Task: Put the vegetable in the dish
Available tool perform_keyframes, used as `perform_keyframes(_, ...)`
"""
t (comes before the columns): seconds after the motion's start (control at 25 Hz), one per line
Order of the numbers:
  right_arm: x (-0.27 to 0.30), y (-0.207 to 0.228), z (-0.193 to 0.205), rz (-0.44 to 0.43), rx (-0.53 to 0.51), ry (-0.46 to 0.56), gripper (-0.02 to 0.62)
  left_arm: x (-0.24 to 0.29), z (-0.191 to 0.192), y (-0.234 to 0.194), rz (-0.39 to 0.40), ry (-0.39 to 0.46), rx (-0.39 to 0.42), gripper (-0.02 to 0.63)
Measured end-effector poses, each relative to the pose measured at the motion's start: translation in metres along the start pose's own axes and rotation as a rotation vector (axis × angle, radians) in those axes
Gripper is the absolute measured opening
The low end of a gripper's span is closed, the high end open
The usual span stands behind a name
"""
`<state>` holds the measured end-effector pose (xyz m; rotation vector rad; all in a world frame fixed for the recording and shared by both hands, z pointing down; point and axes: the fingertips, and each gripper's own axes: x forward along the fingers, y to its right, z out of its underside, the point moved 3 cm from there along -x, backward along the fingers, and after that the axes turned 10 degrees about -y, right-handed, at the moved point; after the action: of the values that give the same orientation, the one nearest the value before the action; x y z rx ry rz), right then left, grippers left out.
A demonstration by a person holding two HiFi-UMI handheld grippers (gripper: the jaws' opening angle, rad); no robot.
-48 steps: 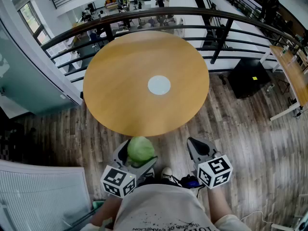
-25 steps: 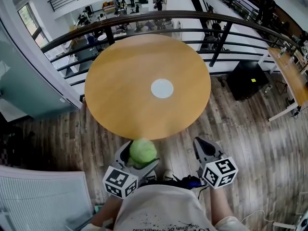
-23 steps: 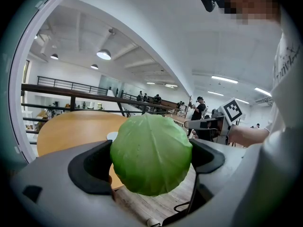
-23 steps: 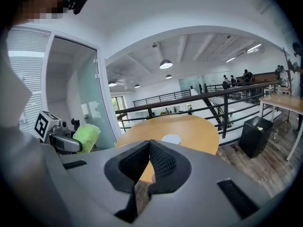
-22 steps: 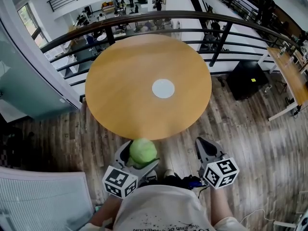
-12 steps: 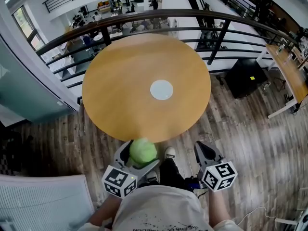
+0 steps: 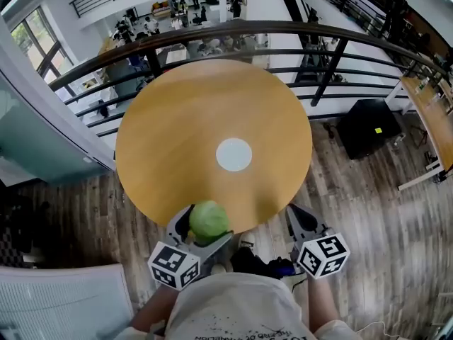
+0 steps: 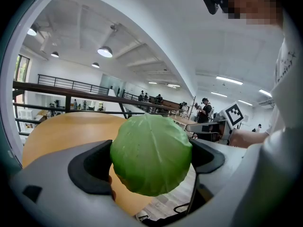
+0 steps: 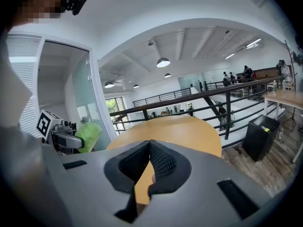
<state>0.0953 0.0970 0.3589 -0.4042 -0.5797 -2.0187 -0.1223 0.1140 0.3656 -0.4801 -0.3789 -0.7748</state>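
A round green cabbage (image 7: 209,220) sits between the jaws of my left gripper (image 7: 204,227), which is shut on it. In the left gripper view the cabbage (image 8: 151,154) fills the gap between both dark pads. It hangs over the near rim of a round wooden table (image 7: 170,126). A small flat white dish (image 7: 233,154) lies at the table's middle. My right gripper (image 7: 300,219) is at the near edge, to the right; its jaws (image 9: 149,148) are shut with nothing between them. From the right gripper view the cabbage (image 9: 89,135) shows at the left.
A dark metal railing (image 7: 212,32) curves behind the table, with a lower floor beyond. A black box (image 7: 371,128) stands on the wood floor at the right, next to a long wooden desk (image 7: 433,112). A white ribbed panel (image 7: 56,303) lies at lower left.
The table has come nearer in the head view: its near rim now reaches both grippers. The cabbage, earlier over the floor, is now over the table's edge. Both grippers' states are unchanged.
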Motion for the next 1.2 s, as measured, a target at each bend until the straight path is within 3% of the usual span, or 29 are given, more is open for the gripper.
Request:
perform_keyframes(0.24,0.031,0.04,-0.036,-0.05,-0.042,-0.001,0.025,0.037,-0.033,-0.012,-0.046,0.027,-0.014,0.494)
perform_keyframes(0.56,0.058,0.072,-0.051,-0.093,-0.037,-0.029,0.025,0.073,-0.049,-0.022,-0.081,-0.004,-0.026,0.494)
perform_keyframes(1.2,0.112,0.091,-0.062,-0.048,-0.006,-0.063,0.025,0.118,-0.067,-0.075,-0.057,-0.081,0.017,0.494)
